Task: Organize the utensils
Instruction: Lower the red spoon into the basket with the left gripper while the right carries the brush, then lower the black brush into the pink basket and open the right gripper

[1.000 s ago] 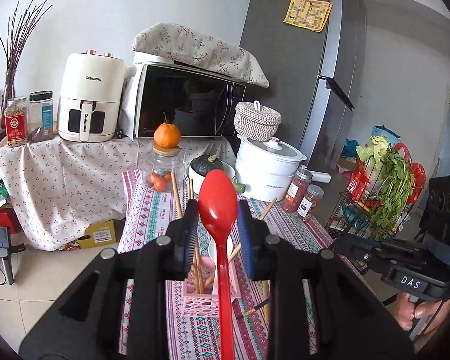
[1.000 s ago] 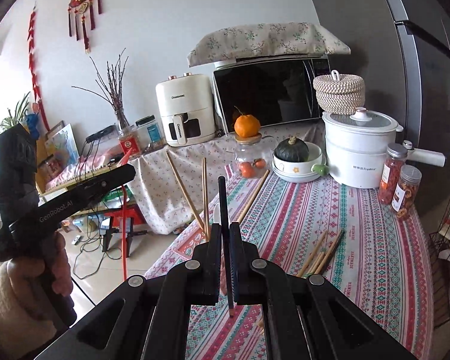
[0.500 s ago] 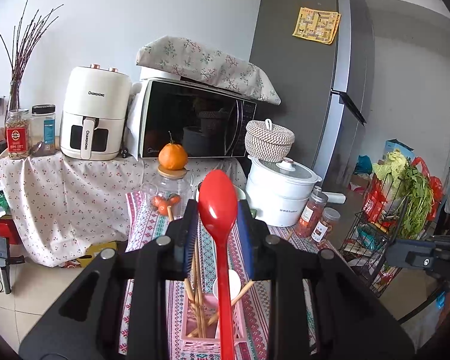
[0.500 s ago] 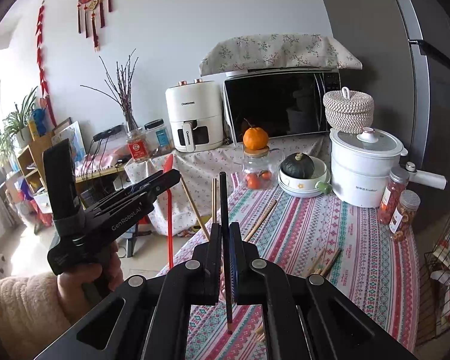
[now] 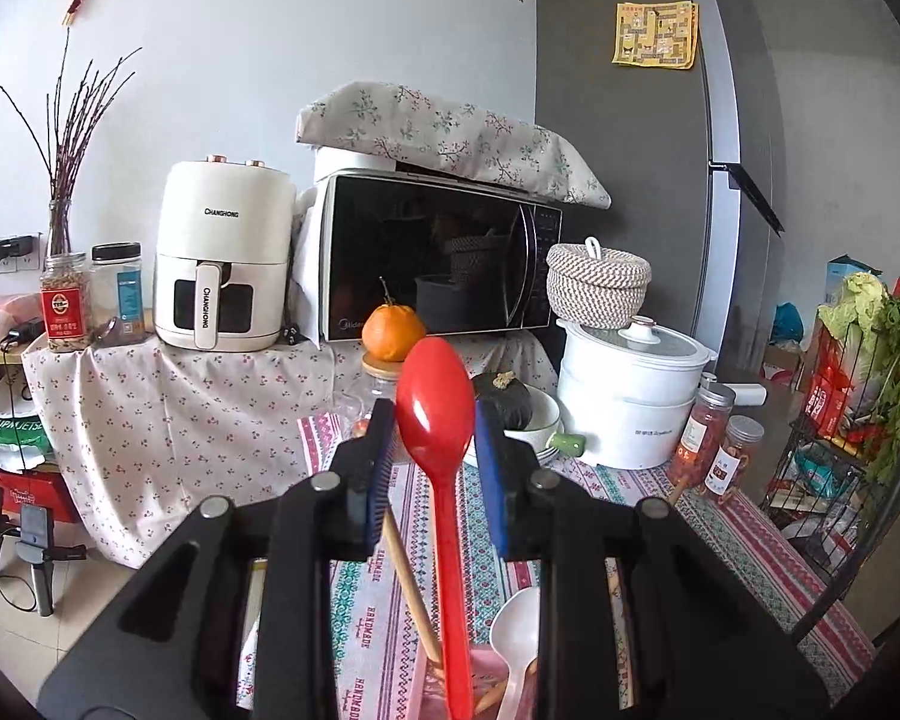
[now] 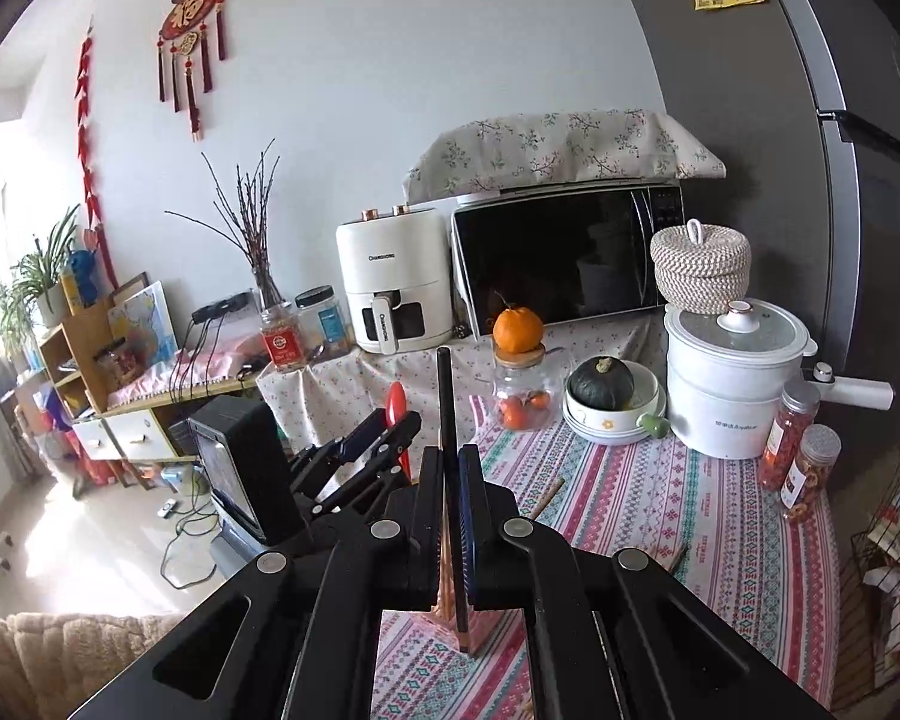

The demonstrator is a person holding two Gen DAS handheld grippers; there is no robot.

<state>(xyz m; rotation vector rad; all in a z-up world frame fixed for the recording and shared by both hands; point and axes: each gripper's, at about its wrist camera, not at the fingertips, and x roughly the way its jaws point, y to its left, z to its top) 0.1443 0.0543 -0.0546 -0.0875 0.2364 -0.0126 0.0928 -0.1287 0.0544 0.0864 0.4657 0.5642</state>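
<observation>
Left hand-held gripper (image 5: 435,456): grasping a red spoon (image 5: 437,420), upright, above a pink holder (image 5: 429,684) on the surface (image 6: 660,498). Right hand-held gripper (image 6: 450,516): clenched on a black chopstick (image 6: 447,408), upright.

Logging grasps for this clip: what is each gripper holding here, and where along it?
The left gripper holds a red spoon upright at the neck, just under its bowl. The right gripper is shut on a black chopstick around its middle.
</observation>
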